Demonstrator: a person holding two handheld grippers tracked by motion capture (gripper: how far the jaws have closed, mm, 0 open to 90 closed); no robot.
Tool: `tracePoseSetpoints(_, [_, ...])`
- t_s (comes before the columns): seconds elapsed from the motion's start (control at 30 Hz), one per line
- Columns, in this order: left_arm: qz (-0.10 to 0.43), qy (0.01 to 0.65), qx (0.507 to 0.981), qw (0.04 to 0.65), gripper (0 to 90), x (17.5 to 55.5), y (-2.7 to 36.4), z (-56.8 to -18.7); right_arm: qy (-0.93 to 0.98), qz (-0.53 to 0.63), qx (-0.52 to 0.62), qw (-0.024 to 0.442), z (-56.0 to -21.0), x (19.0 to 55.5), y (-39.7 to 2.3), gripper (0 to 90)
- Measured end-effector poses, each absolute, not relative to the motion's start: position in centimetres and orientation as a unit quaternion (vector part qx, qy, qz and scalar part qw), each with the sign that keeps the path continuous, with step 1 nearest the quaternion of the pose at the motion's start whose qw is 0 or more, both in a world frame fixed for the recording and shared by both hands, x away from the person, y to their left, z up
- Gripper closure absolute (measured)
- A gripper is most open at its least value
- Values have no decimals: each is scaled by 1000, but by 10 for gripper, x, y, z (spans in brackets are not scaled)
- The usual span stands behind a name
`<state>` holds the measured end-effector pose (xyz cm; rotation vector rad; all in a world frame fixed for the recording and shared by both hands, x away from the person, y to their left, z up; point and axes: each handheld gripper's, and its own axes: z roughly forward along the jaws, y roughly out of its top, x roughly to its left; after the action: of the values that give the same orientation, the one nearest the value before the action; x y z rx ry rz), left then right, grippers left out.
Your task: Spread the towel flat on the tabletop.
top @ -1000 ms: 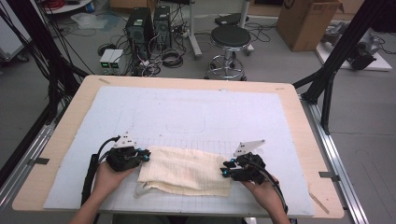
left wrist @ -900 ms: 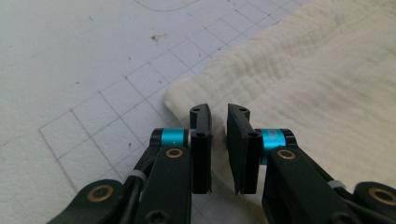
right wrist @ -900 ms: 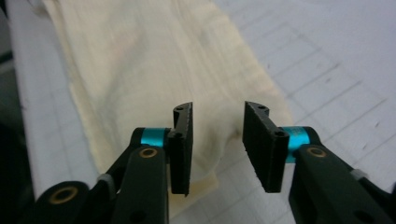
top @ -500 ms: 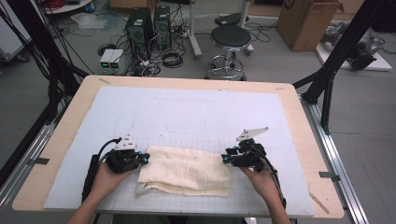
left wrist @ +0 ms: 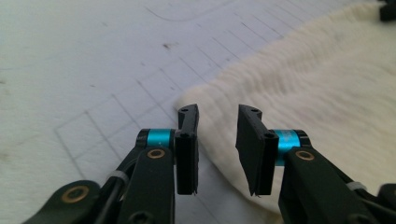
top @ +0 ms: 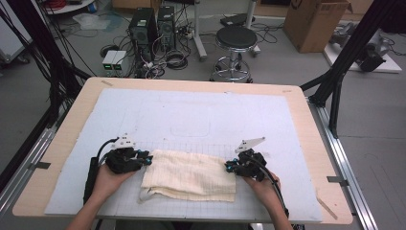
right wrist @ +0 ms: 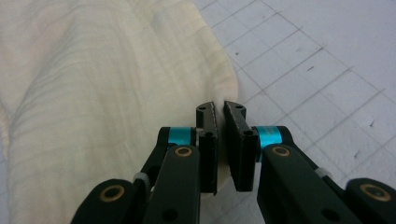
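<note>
Our left gripper (left wrist: 217, 140) has just been opening: its jaws stand apart with a clear gap, the near corner of the cream towel (left wrist: 327, 93) lying between and under them, unpinched. In the high view this gripper (top: 146, 159) sits at the towel's (top: 191, 175) left end, where it also was a second ago.

Our right gripper (right wrist: 219, 135) has just been closing, and its jaws are now nearly together, nipping the rounded edge of the towel (right wrist: 93, 93) between the pads (only a sliver of cloth shows in the slit). Compared with the earlier frames, this gripper (top: 231, 166) has come back down to the towel's right end after lifting slightly away from it half a second ago.

Outward from both grippers, the folded towel stretches between them, lying flat on the gridded white mat (top: 191, 120) that covers the surface (top: 67, 124), its shape much as before.
</note>
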<state>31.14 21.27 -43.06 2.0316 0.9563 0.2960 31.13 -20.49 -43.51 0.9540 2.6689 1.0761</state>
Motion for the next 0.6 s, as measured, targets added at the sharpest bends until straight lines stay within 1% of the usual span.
tracePoseSetpoints(0.07, [121,392,813,413,649,318,210,-430,881,349,312,73,-434,311,-205,848])
tracePoseSetpoints(0.17, [122,395,813,409,640,327,204,-431,871,361,320,89,-429,313,-209,849])
tracePoseSetpoints(0.23, [113,399,816,403,634,332,199,-435,865,372,324,94,-425,316,-211,849])
tracePoseSetpoints(0.3, [108,393,826,389,638,336,195,-437,864,376,320,101,-422,320,-210,849])
tracePoseSetpoints(0.4, [128,386,833,376,715,336,191,-438,860,379,322,110,-419,326,-208,849])
tracePoseSetpoints(0.5, [121,383,833,379,832,337,193,-437,858,379,325,118,-418,332,-207,849])
tracePoseSetpoints(0.6, [135,383,831,380,866,337,193,-436,854,385,330,115,-416,337,-208,850])
